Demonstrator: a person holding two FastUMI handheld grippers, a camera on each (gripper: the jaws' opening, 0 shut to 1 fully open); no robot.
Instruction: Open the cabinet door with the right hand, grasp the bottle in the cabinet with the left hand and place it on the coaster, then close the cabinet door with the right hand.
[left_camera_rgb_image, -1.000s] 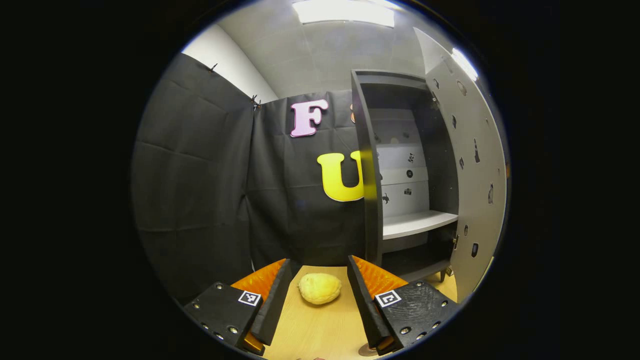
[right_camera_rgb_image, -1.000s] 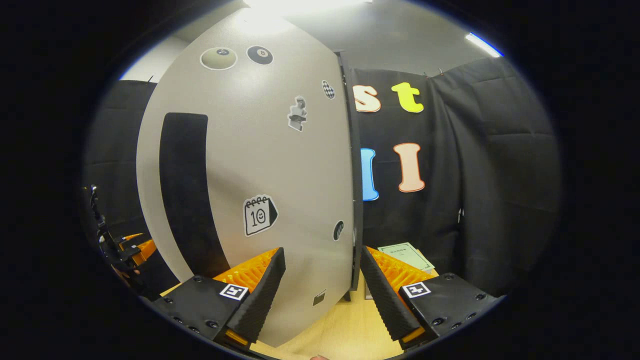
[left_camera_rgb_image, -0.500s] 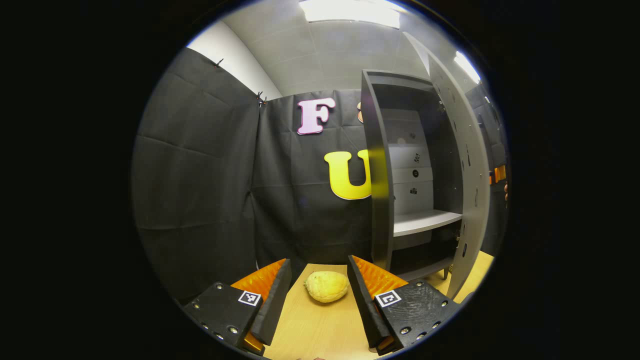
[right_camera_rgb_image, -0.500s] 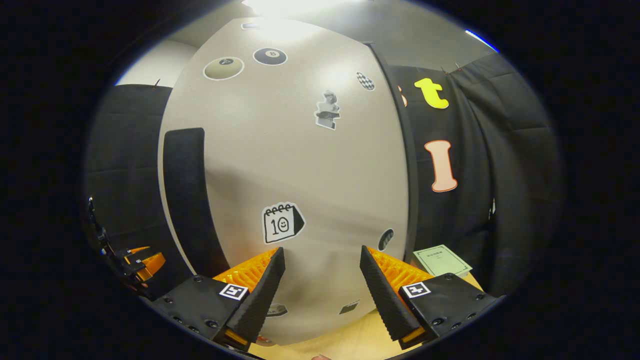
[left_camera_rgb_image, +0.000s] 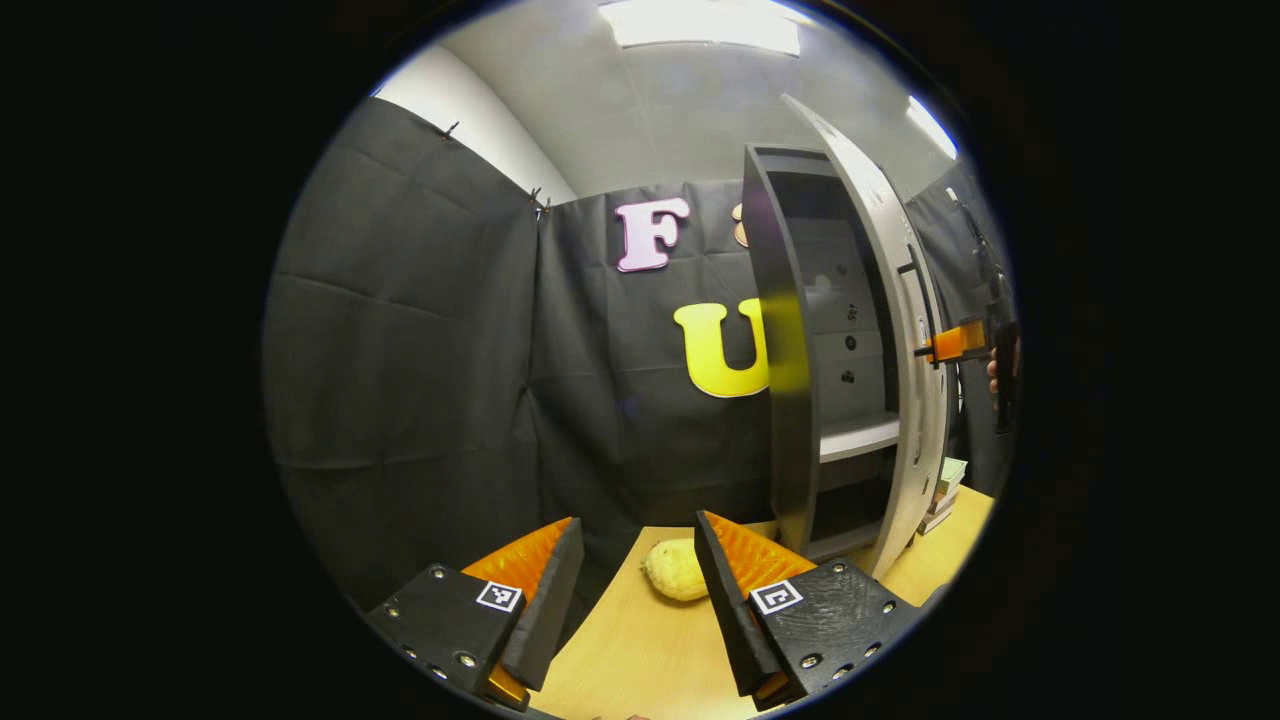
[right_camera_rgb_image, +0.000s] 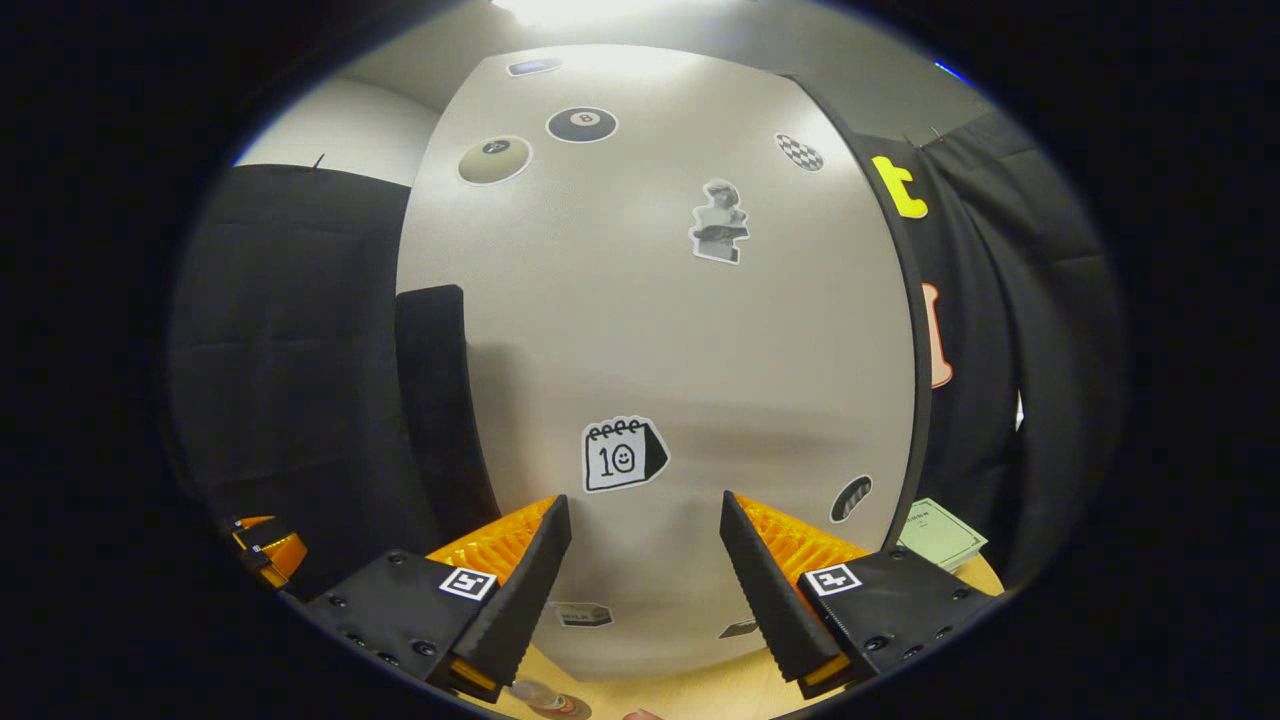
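The dark cabinet (left_camera_rgb_image: 785, 350) stands on the wooden table, its grey door (left_camera_rgb_image: 905, 330) swung most of the way toward shut. A pale shelf (left_camera_rgb_image: 858, 437) inside looks bare. In the right gripper view the door (right_camera_rgb_image: 680, 330), with its stickers and black handle (right_camera_rgb_image: 430, 400), is close in front of my open right gripper (right_camera_rgb_image: 643, 500), whose tips are at or just off its face. That right gripper (left_camera_rgb_image: 955, 342) and a hand (left_camera_rgb_image: 992, 372) appear at the door's outer side. My left gripper (left_camera_rgb_image: 638, 525) is open over the table. A brown coaster (right_camera_rgb_image: 555, 705) with something clear on it peeks in at the bottom edge.
A yellow lemon-like fruit (left_camera_rgb_image: 675, 570) lies on the table (left_camera_rgb_image: 640, 660) by my left gripper's right finger. Green booklets (right_camera_rgb_image: 940, 535) are stacked right of the cabinet. My left gripper (right_camera_rgb_image: 265, 545) appears at the lower left of the right gripper view.
The door has swung steadily toward shut with my right gripper following behind it. The left gripper view has drifted, so the fruit and cabinet now sit farther right.
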